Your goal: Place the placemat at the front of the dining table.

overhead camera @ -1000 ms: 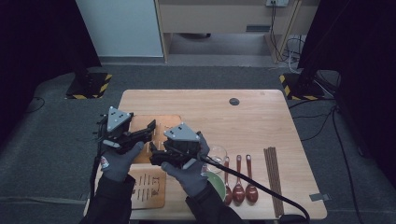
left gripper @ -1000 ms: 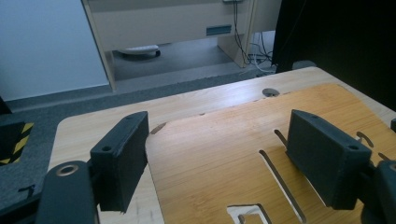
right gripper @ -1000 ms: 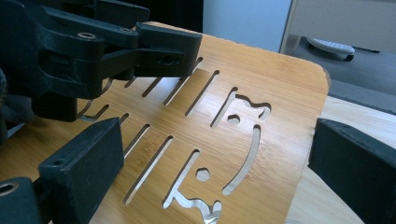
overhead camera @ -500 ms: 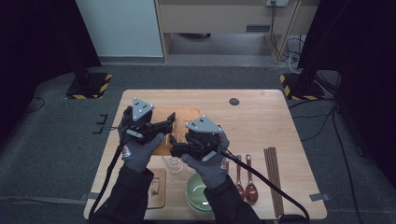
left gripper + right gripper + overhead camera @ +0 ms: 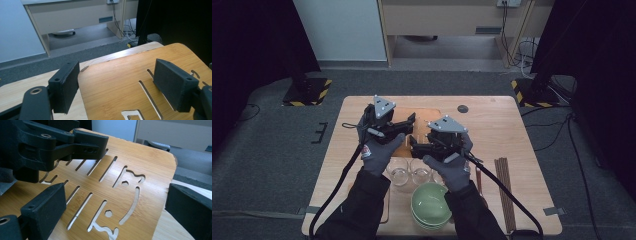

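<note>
Both our tongs, left gripper and right gripper, hover with jaws parted and empty over the slotted bamboo board lying mid-table, so we should lower evenly, straddling opposite edges, before squeezing.

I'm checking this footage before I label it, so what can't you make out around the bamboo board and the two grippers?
- Bamboo board: high view, mostly hidden under the left gripper and right gripper.
- Whether either gripper touches the board: both gripper views show the jaws apart above it, contact unclear.
- Spoons: high view, covered by the right forearm.
- Glasses: high view, too blurred to count.
</note>
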`<state>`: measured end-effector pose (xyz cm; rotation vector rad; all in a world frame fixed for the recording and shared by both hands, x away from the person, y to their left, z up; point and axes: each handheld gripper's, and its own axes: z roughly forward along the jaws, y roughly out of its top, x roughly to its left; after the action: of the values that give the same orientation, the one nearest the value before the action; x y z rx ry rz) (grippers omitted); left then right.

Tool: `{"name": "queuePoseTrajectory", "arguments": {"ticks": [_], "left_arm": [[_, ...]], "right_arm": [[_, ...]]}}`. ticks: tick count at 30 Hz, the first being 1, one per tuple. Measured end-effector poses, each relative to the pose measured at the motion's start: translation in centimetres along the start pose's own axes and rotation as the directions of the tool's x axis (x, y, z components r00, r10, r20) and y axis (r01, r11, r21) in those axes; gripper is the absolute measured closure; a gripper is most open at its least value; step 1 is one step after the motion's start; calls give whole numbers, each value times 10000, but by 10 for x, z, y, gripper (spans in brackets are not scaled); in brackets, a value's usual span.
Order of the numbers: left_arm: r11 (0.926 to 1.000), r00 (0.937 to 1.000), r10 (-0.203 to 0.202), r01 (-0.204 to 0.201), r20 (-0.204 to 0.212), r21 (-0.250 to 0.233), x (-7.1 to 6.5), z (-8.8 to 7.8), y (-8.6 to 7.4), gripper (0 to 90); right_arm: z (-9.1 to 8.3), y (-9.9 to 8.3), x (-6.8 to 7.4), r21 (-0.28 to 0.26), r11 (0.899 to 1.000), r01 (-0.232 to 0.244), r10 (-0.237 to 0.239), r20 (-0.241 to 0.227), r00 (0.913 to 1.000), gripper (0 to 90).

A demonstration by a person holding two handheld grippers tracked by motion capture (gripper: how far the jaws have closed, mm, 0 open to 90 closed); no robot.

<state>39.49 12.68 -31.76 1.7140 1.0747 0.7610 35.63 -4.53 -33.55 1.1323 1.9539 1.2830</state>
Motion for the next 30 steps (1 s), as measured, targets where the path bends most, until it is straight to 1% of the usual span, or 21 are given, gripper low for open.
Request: {"name": "queuePoseTrajectory", "arguments": {"ticks": [8, 13, 16, 19, 21, 27, 30], "left_arm": [[10000, 9999, -79, 79, 79, -33, -1, 20, 2, 214], [9999, 9999, -123, 123, 42, 112, 0, 35, 3, 214], [9997, 9998, -153, 151, 85, 166, 2, 43, 2, 215], [9998, 9998, -151, 150, 99, 123, 3, 49, 2, 214], [9996, 9996, -250, 248, 145, 137, 5, 55, 2, 215], [9993, 9997, -222, 220, 54, 296, 9, 69, 1, 215], [9994, 9997, -220, 219, 42, 272, 10, 76, 0, 215]], "right_arm": [[10, 2, -18, 131, 9999, 77, -79, 106, 9999, 37], [20, 2, -27, 228, 9996, 177, -180, 153, 9997, 37], [26, 1, -31, 309, 9993, 221, -229, 231, 9995, 37], [31, 1, -35, 371, 9991, 216, -225, 249, 9994, 37], [34, 2, -38, 392, 9991, 176, -185, 221, 9996, 37], [49, 1, -47, 498, 9985, 232, -244, 231, 9994, 37], [54, 0, -50, 516, 9984, 217, -230, 232, 9995, 38]]}}
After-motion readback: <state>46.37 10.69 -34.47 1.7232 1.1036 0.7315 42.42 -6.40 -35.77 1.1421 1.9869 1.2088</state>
